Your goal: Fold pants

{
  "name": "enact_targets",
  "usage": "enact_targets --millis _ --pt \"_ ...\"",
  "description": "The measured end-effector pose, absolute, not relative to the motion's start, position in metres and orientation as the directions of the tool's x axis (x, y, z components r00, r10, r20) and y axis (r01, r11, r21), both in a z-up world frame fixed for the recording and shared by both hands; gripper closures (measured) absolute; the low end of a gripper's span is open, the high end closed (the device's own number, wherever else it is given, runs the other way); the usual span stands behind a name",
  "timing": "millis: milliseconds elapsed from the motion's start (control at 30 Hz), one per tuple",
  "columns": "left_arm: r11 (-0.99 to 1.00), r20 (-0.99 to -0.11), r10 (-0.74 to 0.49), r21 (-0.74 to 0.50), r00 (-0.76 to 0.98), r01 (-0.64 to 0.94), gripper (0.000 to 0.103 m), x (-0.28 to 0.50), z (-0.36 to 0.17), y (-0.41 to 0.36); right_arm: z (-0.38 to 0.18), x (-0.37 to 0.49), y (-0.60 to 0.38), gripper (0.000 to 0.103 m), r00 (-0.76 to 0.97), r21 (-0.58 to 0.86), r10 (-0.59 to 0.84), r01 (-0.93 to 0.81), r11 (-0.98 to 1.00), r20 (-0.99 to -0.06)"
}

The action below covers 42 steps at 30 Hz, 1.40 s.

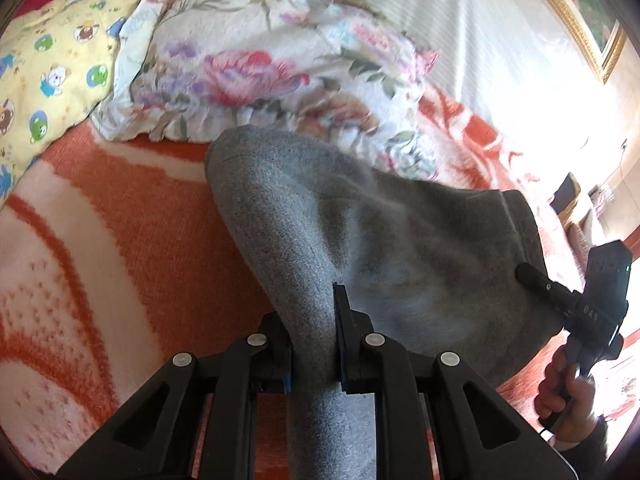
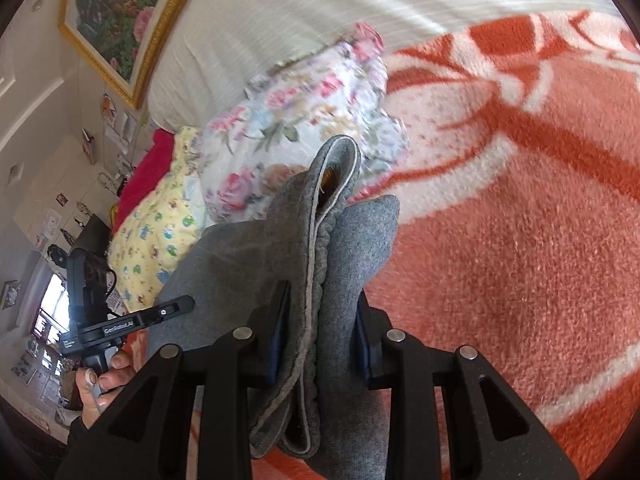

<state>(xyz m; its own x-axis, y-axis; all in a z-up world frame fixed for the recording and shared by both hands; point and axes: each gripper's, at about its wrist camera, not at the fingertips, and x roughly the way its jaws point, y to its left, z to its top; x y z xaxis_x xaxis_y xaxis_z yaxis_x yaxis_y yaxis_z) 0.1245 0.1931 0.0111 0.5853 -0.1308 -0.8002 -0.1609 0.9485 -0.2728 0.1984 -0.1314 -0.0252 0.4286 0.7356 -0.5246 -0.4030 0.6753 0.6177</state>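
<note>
Grey pants (image 1: 360, 220) hang bunched between my two grippers above an orange and white blanket (image 1: 100, 220). My left gripper (image 1: 314, 320) is shut on a fold of the grey cloth, which runs down between its fingers. In the right wrist view, my right gripper (image 2: 322, 320) is shut on a thick bundle of the pants (image 2: 248, 256), waistband edge and layers pressed between its pads. The right gripper (image 1: 528, 274) also shows at the right of the left wrist view, a hand (image 1: 568, 392) on its handle. The left gripper (image 2: 184, 305) shows at the left of the right wrist view.
A floral pillow (image 1: 260, 60) and a yellow cartoon-print pillow (image 1: 52, 64) lie at the head of the bed just beyond the pants. A white striped headboard cover (image 2: 300, 0) rises behind them. A gold-framed picture (image 2: 116, 12) hangs on the wall.
</note>
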Motion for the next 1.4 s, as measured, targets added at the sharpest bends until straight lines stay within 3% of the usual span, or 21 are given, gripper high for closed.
enact_targets --millis 133,267,533,600,1000,1233,1400 --pt "0.959 -0.796 -0.129 -0.252 0.592 -0.129 0.074 0.115 0.003 0.193 -0.043 0.201 -0.134 0.053 0.421 0.583 0.690 -0.370 0.723 -0.588" --pt "0.980 -0.798 -0.115 -0.187 0.592 -0.063 0.070 0.107 -0.004 0.192 -0.047 0.199 -0.135 0.041 0.426 0.511 0.645 -0.395 0.763 -0.634" --pt "0.967 -0.787 -0.163 -0.246 0.595 -0.061 0.055 0.100 -0.025 0.210 -0.059 0.201 -0.141 0.023 0.467 0.382 0.564 -0.431 0.817 -0.681" --pt "0.964 -0.789 -0.158 -0.252 0.593 -0.079 0.049 0.100 -0.031 0.214 -0.064 0.203 -0.145 0.022 0.464 0.401 0.575 -0.424 0.812 -0.674" --pt "0.932 -0.786 -0.147 -0.313 0.601 -0.182 0.042 0.070 -0.027 0.239 -0.052 0.184 -0.162 0.021 0.494 0.369 0.521 -0.377 0.850 -0.696" --pt "0.953 -0.791 -0.041 -0.213 0.610 -0.213 0.044 0.047 -0.003 0.229 -0.027 0.158 -0.169 0.021 0.519 0.373 0.542 -0.399 0.838 -0.661" --pt "0.979 -0.766 -0.063 -0.171 0.640 -0.108 0.044 0.021 0.022 0.197 -0.010 0.140 -0.157 0.021 0.492 0.344 0.587 -0.499 0.796 -0.643"
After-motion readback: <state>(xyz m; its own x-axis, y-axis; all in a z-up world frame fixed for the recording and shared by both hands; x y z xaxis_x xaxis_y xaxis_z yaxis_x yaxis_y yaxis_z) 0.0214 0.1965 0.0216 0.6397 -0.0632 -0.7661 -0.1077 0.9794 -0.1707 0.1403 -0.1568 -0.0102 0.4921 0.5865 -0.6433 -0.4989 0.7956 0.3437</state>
